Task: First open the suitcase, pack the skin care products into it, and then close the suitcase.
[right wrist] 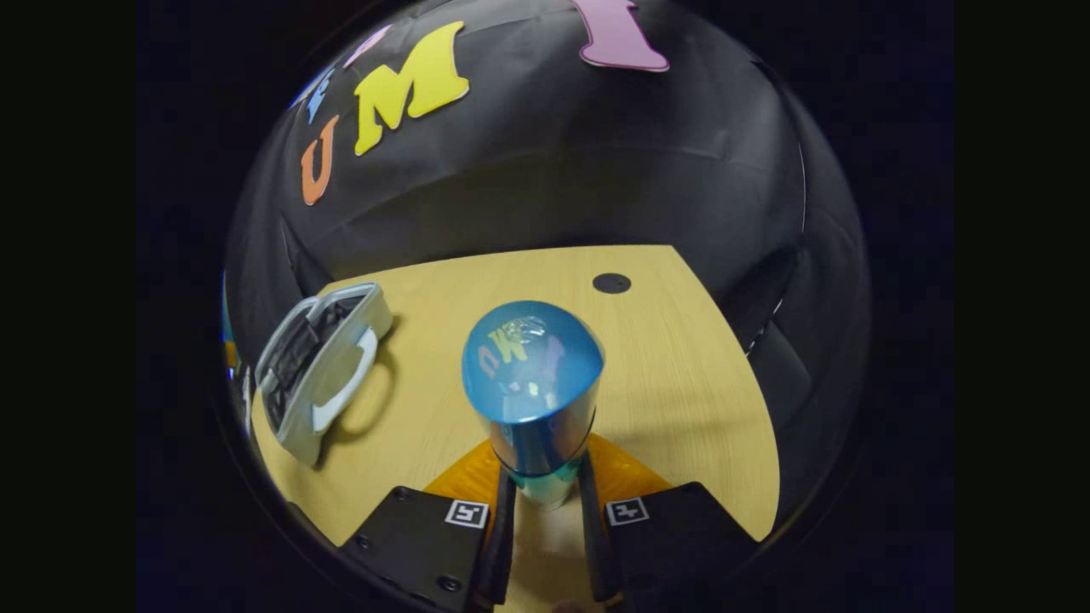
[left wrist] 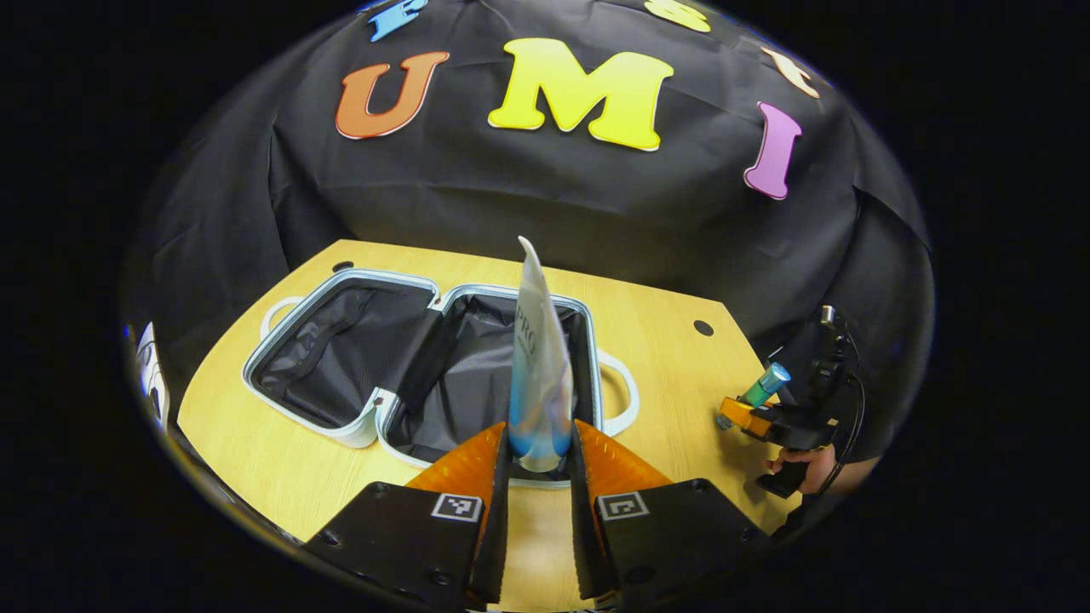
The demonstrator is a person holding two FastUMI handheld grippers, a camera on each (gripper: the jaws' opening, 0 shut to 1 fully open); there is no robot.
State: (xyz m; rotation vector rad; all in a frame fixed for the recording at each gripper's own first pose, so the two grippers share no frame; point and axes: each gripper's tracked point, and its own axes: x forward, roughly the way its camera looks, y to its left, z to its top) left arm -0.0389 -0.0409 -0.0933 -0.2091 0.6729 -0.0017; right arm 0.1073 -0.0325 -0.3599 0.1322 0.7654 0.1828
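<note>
In the left gripper view, the left gripper (left wrist: pixel 540 455) is seen at 6 o'clock, its orange fingers (left wrist: pixel 467 464) clamped on the lower end of a pale tube (left wrist: pixel 536 375) that stands upright between them, tip toward 12 o'clock. Just beyond the tube, the suitcase (left wrist: pixel 358 430) is laid open flat on the wooden table (left wrist: pixel 673 358), both dark-lined halves facing up, a white handle at its 3 o'clock side. Toward 3 o'clock, well apart from the suitcase, the right gripper (left wrist: pixel 739 411) is held by a hand (left wrist: pixel 805 468).

In the right gripper view, the right gripper (right wrist: pixel 545 489) is closed on a blue bottle (right wrist: pixel 532 383), whose rounded end is turned toward the camera. Farther off, at 9 o'clock, the suitcase (right wrist: pixel 328 375) is seen on the table (right wrist: pixel 681 366).
</note>
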